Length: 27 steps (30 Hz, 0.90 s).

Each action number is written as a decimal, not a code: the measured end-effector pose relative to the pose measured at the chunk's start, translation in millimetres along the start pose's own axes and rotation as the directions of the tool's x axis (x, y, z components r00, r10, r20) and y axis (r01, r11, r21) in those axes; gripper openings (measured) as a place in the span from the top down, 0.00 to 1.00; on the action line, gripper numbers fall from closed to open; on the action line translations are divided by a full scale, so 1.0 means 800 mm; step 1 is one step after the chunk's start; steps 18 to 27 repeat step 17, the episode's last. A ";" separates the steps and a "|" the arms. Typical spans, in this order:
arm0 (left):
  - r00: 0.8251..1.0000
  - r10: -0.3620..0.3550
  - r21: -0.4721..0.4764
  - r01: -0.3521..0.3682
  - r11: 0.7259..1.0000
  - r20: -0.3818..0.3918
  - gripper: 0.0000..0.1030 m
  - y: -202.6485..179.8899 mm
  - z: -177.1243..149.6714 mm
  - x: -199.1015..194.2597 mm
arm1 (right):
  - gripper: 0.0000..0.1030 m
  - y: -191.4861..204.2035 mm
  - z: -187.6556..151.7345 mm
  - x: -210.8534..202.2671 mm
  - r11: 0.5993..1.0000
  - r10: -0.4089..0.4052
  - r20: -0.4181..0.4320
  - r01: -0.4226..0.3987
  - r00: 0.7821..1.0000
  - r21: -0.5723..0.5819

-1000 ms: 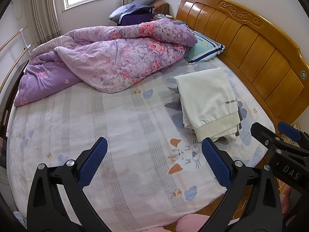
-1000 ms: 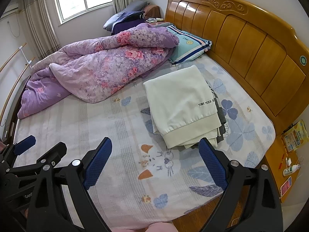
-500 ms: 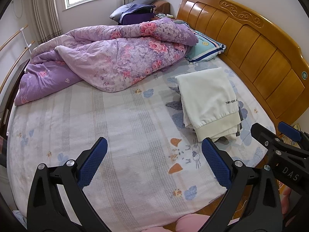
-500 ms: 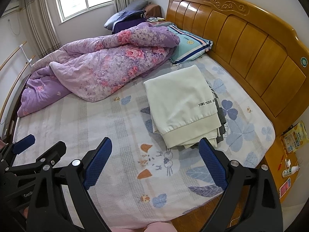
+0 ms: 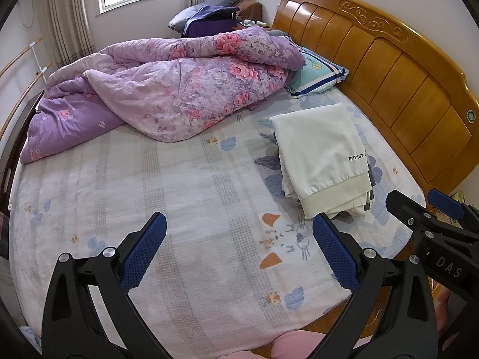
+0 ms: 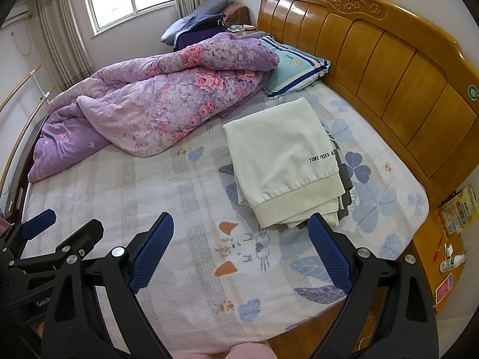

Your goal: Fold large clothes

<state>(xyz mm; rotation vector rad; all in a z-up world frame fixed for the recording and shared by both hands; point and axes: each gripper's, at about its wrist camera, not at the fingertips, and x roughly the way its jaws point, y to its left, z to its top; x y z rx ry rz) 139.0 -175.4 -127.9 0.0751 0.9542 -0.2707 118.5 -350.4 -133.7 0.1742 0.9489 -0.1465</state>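
Observation:
A folded cream garment (image 5: pixel 323 155) with "TIME TETES" lettering lies on top of a small stack of folded clothes on the bed's right side, near the headboard; it also shows in the right wrist view (image 6: pixel 284 161). My left gripper (image 5: pixel 239 251) is open and empty above the bed's near edge, left of the stack. My right gripper (image 6: pixel 241 248) is open and empty, its right finger just in front of the stack. Each gripper shows at the edge of the other's view.
A crumpled purple floral quilt (image 5: pixel 167 89) fills the far half of the bed. A teal striped pillow (image 5: pixel 317 73) lies by the wooden headboard (image 5: pixel 398 68). A nightstand (image 6: pixel 449 257) with small items stands at the right. The patterned sheet (image 5: pixel 167 191) spreads between.
Both views have shifted very slightly; the grippers stay open and nothing on the bed has moved.

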 end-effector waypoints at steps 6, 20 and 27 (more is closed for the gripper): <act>1.000 0.005 0.022 -0.005 1.000 0.005 0.05 -0.007 0.002 0.005 | 0.15 0.001 0.001 0.002 1.000 -0.005 -0.006 0.005 1.000 0.002; 0.998 0.014 0.035 -0.013 0.999 -0.056 0.05 -0.015 -0.003 0.021 | 0.15 -0.002 -0.006 0.000 1.000 0.001 -0.014 -0.001 1.000 0.019; 0.998 0.014 0.035 -0.013 0.999 -0.056 0.05 -0.015 -0.003 0.021 | 0.15 -0.002 -0.006 0.000 1.000 0.001 -0.014 -0.001 1.000 0.019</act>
